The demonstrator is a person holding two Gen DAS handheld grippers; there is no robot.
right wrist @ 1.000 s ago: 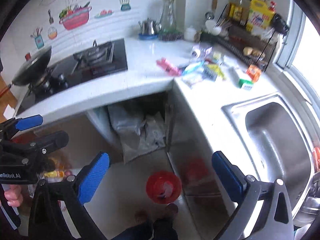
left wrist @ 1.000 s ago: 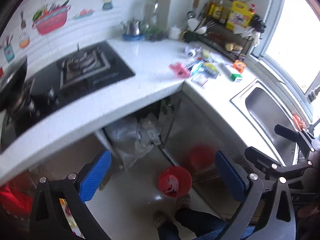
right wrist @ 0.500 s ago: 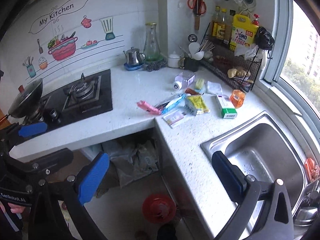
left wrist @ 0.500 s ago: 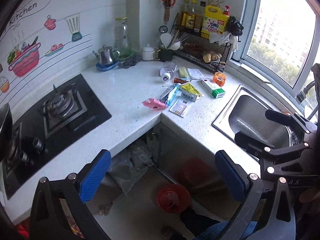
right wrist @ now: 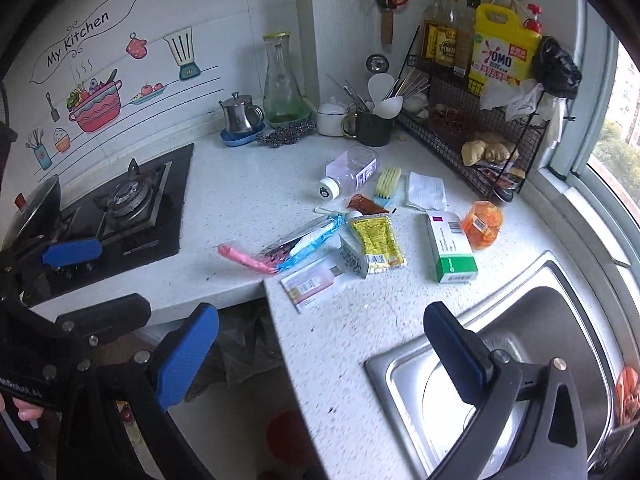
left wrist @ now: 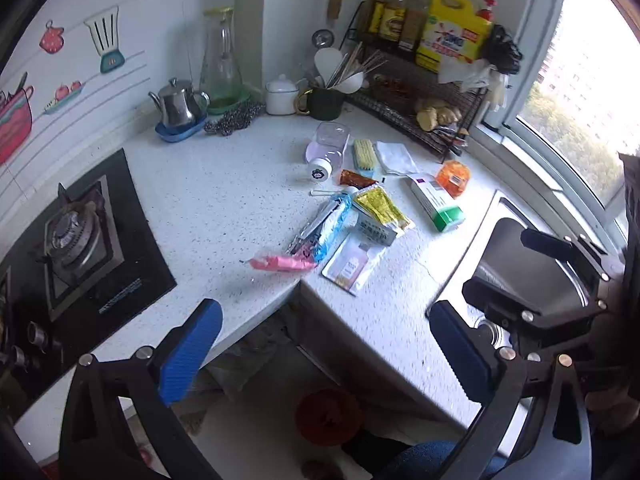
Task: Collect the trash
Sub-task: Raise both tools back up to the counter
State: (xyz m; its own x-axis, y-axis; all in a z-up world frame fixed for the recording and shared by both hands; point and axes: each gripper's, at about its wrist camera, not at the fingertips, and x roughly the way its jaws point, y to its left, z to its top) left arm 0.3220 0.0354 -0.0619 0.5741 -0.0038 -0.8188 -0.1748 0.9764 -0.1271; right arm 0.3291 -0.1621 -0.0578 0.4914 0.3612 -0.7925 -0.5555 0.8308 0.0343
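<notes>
Trash: wrappers and packets [right wrist: 374,244] scattered on the white counter [right wrist: 240,200] near its inner corner, between hob and sink [right wrist: 540,344].
Pink wrapper [left wrist: 280,263]: long axis runs left-right along the counter edge.
Clear bottle [right wrist: 350,172]: one, on its side, cap toward the camera (looks empty).
Red bin [left wrist: 328,416]: on the floor; contents unclear.
Left gripper [left wrist: 320,360]: fingers apart, holding nothing.
Right gripper [right wrist: 320,356]: fingers apart, holding nothing.

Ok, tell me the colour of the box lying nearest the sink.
White with a green end, the box shows best in the right wrist view.
</notes>
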